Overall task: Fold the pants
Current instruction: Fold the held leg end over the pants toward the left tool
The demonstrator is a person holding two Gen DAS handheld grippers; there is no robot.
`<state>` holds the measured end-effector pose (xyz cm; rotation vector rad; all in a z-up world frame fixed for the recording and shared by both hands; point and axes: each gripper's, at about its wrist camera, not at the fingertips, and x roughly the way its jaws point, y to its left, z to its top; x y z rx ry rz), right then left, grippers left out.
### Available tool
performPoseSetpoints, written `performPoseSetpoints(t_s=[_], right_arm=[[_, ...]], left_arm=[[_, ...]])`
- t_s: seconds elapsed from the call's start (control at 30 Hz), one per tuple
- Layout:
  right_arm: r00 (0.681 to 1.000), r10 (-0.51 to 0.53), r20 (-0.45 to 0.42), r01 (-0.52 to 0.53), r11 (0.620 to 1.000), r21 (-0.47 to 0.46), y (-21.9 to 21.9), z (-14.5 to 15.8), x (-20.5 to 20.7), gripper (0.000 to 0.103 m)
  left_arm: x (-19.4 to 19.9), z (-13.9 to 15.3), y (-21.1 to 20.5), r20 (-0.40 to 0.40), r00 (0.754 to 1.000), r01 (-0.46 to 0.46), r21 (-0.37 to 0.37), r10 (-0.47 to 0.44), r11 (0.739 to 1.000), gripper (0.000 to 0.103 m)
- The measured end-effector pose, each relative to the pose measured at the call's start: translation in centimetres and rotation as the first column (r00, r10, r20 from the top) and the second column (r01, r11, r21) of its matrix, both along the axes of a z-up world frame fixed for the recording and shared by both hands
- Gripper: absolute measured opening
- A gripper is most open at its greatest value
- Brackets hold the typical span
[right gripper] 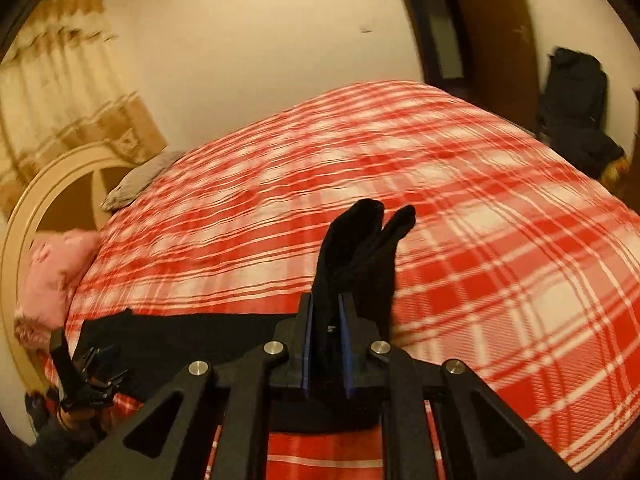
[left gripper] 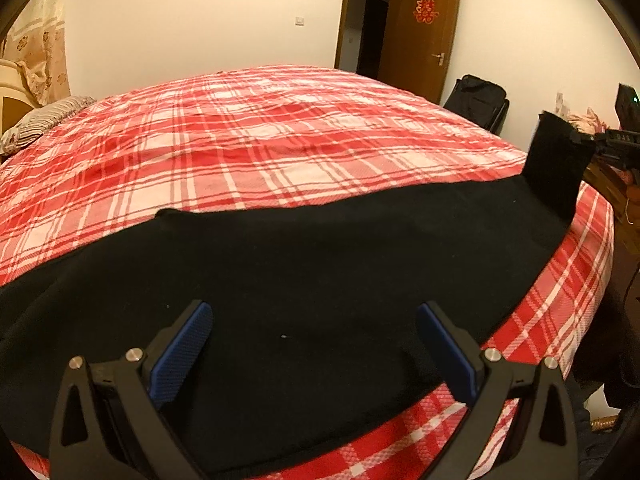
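Black pants lie stretched sideways along the near edge of a bed with a red and white plaid sheet. My left gripper hovers just over the middle of the pants, open, with nothing between its blue pads. At the far right, the right gripper holds one end of the pants lifted off the bed. In the right wrist view my right gripper is shut on that end, and the black fabric sticks up past the fingertips. The left gripper shows at the lower left, over the pants.
A pale curved headboard and pillows mark the bed's left end. Beyond the bed's far right corner are an open brown door and a dark bag on a chair. The sheet beyond the pants is bare.
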<state>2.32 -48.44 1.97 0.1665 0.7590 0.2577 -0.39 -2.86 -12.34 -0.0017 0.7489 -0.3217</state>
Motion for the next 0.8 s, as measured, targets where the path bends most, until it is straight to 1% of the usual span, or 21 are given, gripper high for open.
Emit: performPoseSetpoints(t_s=[0.2, 0.37, 0.47, 0.57, 0.7, 0.8], right_arm=[[0.994, 0.107, -0.004, -0.107, 0.994, -0.011, 4.9, -0.3, 0.0, 0.012], [0.981, 0.194, -0.023, -0.195, 0.98, -0.034, 9.2, -1.8, 0.2, 0.012], [0.97, 0.237, -0.053, -0.24, 0.969, -0.053, 11.4, -3.6, 0.4, 0.012], [0.957, 0.274, -0.089, -0.281, 0.958, -0.064, 13.2, -5.8, 0.6, 0.012], [0.943, 0.306, -0.13, -0.317, 0.946, -0.075, 14.6, -8.3, 0.5, 0.012], [0.92, 0.343, -0.19, -0.367, 0.924, -0.106, 15.4, -10.2, 0.4, 0.013]], left_arm=[[0.0, 0.5, 0.3, -0.001, 1.0, 0.004, -0.03, -0.004, 1.0, 0.103], [0.1, 0.7, 0.3, -0.009, 1.0, 0.016, -0.056, -0.016, 0.998, 0.103], [0.2, 1.0, -0.1, -0.009, 0.999, 0.032, -0.059, -0.033, 0.998, 0.103], [0.3, 1.4, -0.6, -0.002, 0.999, 0.05, -0.048, -0.05, 0.998, 0.103], [0.8, 1.8, -1.5, -0.002, 0.997, 0.078, -0.046, -0.078, 0.996, 0.103], [1.4, 1.8, -2.7, -0.009, 0.995, 0.101, -0.04, -0.101, 0.994, 0.103]])
